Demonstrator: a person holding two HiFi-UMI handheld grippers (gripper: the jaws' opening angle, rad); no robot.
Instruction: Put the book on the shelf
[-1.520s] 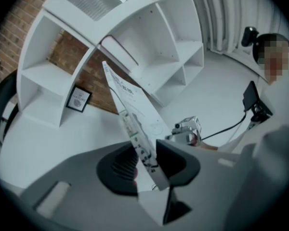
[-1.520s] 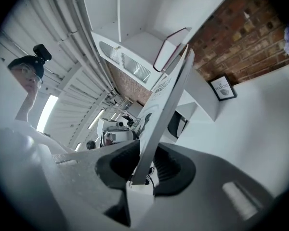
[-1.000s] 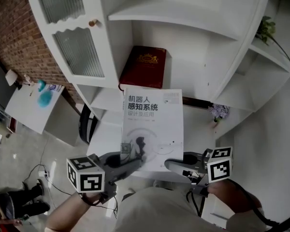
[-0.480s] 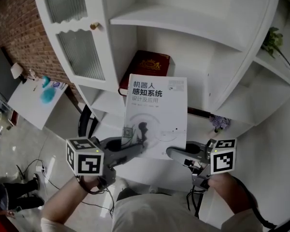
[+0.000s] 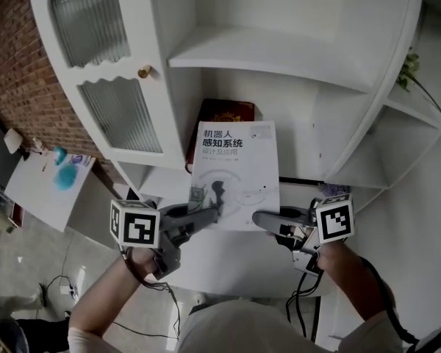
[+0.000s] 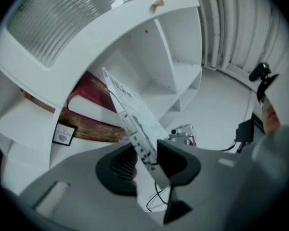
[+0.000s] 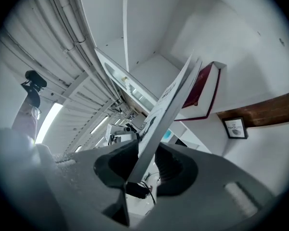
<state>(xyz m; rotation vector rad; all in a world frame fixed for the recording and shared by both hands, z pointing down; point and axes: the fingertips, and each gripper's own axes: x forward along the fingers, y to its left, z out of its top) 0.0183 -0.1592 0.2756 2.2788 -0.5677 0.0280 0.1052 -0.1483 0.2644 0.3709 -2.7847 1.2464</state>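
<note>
A white paperback book [image 5: 237, 173] with black Chinese print is held flat in the air in front of the white shelf unit [image 5: 279, 43]. My left gripper [image 5: 206, 213] is shut on its lower left corner and my right gripper [image 5: 263, 218] on its lower right corner. In the left gripper view the book [image 6: 130, 114] runs edge-on between the pads, and in the right gripper view the book [image 7: 168, 105] does the same. A dark red hardback [image 5: 224, 112] lies in the compartment just behind the white book.
A cabinet door with ribbed glass [image 5: 121, 112] and a brass knob [image 5: 143, 71] stands left of the open compartment. A small plant [image 5: 408, 68] sits on a right side shelf. A white table [image 5: 48, 186] stands far below at left.
Both grippers have carried the white book up and toward the shelf compartment. It now covers more of the red hardback. The grips look the same.
</note>
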